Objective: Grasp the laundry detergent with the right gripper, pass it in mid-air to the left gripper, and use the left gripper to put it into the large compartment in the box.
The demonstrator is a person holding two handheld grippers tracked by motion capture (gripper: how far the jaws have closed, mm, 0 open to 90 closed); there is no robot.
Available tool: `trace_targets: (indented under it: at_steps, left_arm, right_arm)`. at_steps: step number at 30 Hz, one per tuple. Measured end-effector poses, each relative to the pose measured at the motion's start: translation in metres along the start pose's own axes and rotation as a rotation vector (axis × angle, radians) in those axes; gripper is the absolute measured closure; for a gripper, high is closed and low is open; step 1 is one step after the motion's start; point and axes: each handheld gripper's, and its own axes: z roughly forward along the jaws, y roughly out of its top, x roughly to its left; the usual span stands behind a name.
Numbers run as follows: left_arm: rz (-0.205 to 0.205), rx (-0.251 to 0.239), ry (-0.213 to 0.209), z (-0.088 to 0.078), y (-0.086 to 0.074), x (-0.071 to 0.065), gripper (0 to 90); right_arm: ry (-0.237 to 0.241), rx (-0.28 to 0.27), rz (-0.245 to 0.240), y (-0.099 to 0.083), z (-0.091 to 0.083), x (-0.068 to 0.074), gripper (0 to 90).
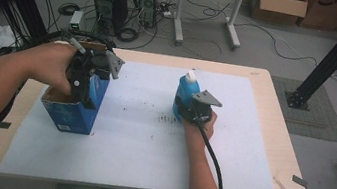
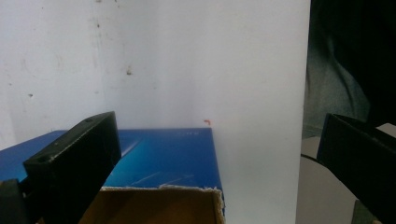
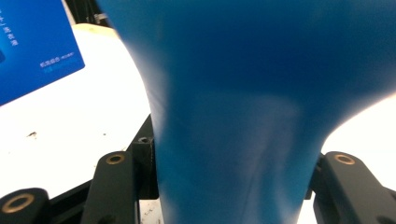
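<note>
Blue: 1 bottle (image 1: 186,93) in right claw (image 1: 193,109), 1 box (image 1: 75,106) under wide left claw (image 1: 89,73).

The blue box (image 3: 35,44) carries white print on its side: in the right gripper view, small lines of Chinese-looking characters sit near its lower edge, too blurred to read. In the high view a white mark near its bottom corner is illegible.

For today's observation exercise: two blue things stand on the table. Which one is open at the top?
The blue cardboard box under the left gripper: its torn top shows a brown inside. The blue bottle, clamped in the right gripper, wears a white cap.
</note>
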Motion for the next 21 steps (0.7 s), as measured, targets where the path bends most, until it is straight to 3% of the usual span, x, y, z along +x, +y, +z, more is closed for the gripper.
trace_targets:
  at_steps: [4, 10, 15, 21]
  left_arm:
    - [0.0, -0.003, 0.002, -0.001, 0.0, 0.0, 0.1]
    - [0.004, -0.002, 0.002, -0.002, 0.004, 0.001, 0.1]
    - [0.017, 0.001, 0.004, -0.003, 0.01, 0.002, 0.1]
    - [0.037, 0.001, 0.006, -0.005, 0.019, 0.002, 0.1]
  right_arm:
    - [0.032, 0.014, -0.007, 0.002, -0.003, -0.004, 45.2]
    - [0.1, 0.003, -0.015, 0.013, -0.02, -0.011, 45.4]
    - [0.195, 0.0, -0.016, 0.024, -0.039, -0.016, 45.5]
    - [0.31, -0.001, -0.073, 0.039, -0.062, -0.014, 45.4]
